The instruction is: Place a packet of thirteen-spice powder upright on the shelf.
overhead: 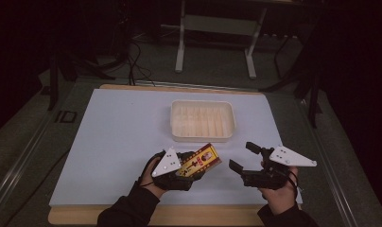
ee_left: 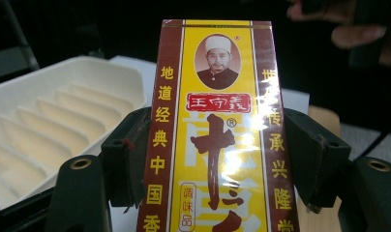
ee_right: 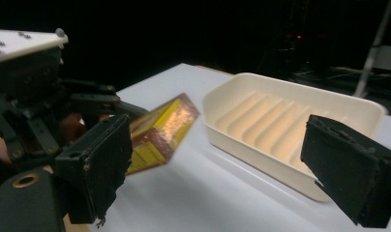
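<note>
Closest to the camera are the person's two hands at the near edge of the table [overhead: 113,132], each with a gripper. Using the tray [overhead: 203,137] as the landmark: it's a cream plastic tray with a ribbed bottom, sitting a bit past the middle of the white tabletop, and nothing is in it as far as I can see.

Left gripper [overhead: 191,171] is on the near side of the tray, slightly to its left, and it's clamped on a yellow and dark-red box [overhead: 200,161] with Chinese print and a portrait on it. In the left gripper view the two pads press the box [ee_left: 218,140] from both sides and the tray [ee_left: 19,96] sits just off to the left of it. Box is lifted, tilted, its far end pointing toward the tray's near wall but not touching it.

Right gripper [overhead: 243,158] is on the near side of the tray, off its right corner, jaws spread wide with nothing between them. From its own view the tray [ee_right: 218,108] lies dead ahead between the pads, the box [ee_right: 159,130] just to the tray's left.

Nothing sits between box and tray. Behind the tray, past the table, there's a pale metal stand [overhead: 182,45] on the floor.
</note>
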Demonstrator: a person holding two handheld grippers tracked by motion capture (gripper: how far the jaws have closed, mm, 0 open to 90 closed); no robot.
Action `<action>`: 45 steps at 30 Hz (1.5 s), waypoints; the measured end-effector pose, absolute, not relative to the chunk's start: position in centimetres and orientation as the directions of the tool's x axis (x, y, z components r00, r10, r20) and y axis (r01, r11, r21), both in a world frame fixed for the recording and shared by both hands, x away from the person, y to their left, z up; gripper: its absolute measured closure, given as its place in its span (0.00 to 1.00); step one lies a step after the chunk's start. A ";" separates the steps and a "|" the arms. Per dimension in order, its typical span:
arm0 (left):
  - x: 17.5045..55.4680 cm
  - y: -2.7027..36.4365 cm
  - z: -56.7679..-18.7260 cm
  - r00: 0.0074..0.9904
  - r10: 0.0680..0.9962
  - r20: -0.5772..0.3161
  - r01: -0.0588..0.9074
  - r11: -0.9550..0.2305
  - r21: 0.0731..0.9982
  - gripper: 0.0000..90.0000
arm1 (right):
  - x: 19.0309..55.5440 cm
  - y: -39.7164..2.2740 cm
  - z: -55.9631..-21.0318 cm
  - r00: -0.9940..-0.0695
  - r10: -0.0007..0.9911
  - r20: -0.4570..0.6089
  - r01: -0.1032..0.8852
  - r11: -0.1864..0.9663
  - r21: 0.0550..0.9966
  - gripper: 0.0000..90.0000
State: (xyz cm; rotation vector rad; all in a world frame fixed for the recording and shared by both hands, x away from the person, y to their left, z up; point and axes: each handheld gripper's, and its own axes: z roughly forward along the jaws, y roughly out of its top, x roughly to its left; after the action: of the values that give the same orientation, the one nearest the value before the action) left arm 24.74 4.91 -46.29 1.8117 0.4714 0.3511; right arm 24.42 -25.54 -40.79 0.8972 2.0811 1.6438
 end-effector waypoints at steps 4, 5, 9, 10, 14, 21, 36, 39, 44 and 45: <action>24.5 4.3 -46.6 0.875 0.483 0.001 0.127 -0.232 0.964 0.37 | 24.7 -24.7 -40.6 -0.740 0.659 0.138 0.281 0.116 0.953 0.14; 24.4 4.1 -46.7 0.874 0.486 -0.002 0.126 -0.223 0.967 0.37 | 24.8 -24.5 -40.6 -0.732 0.666 0.144 0.284 0.106 0.953 0.15; 24.3 3.7 -47.1 0.866 0.501 -0.001 0.115 -0.197 0.974 0.37 | 25.2 -23.9 -40.6 -0.720 0.667 0.192 0.312 0.064 0.948 0.24; 24.3 3.6 -47.2 0.859 0.511 0.000 0.112 -0.189 0.976 0.37 | 25.2 -23.8 -40.5 -0.721 0.662 0.203 0.315 0.053 0.948 0.25; 24.5 3.5 -47.3 0.844 0.536 -0.017 0.114 -0.148 0.982 0.37 | 25.2 -22.8 -40.4 -0.726 0.645 0.238 0.336 0.031 0.941 0.36; 24.6 3.4 -47.0 0.805 0.592 -0.015 0.066 -0.065 0.996 0.37 | 25.8 -22.0 -40.5 -0.680 0.642 0.353 0.406 -0.071 0.911 0.45; 24.2 2.1 -47.6 0.772 0.635 -0.003 -0.020 0.028 0.999 0.37 | 26.7 -20.1 -40.9 -0.634 0.606 0.481 0.488 -0.169 0.856 0.67; 24.2 2.0 -47.8 0.763 0.646 -0.002 -0.007 0.010 1.000 0.37 | 26.8 -20.1 -41.0 -0.622 0.608 0.494 0.503 -0.174 0.847 0.70; 24.5 1.6 -48.5 0.754 0.655 -0.044 0.061 -0.003 0.998 0.36 | 27.1 -19.6 -41.2 -0.617 0.631 0.471 0.524 -0.117 0.843 0.74; 24.5 1.6 -48.5 0.751 0.659 -0.045 0.064 -0.005 0.998 0.36 | 27.1 -19.5 -41.1 -0.616 0.638 0.462 0.524 -0.106 0.845 0.75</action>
State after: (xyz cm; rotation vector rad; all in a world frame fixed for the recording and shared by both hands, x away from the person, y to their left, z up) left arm 24.49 1.56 -48.53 1.5236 0.6114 0.5176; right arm 27.14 -19.47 -41.14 1.3293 2.0340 1.8387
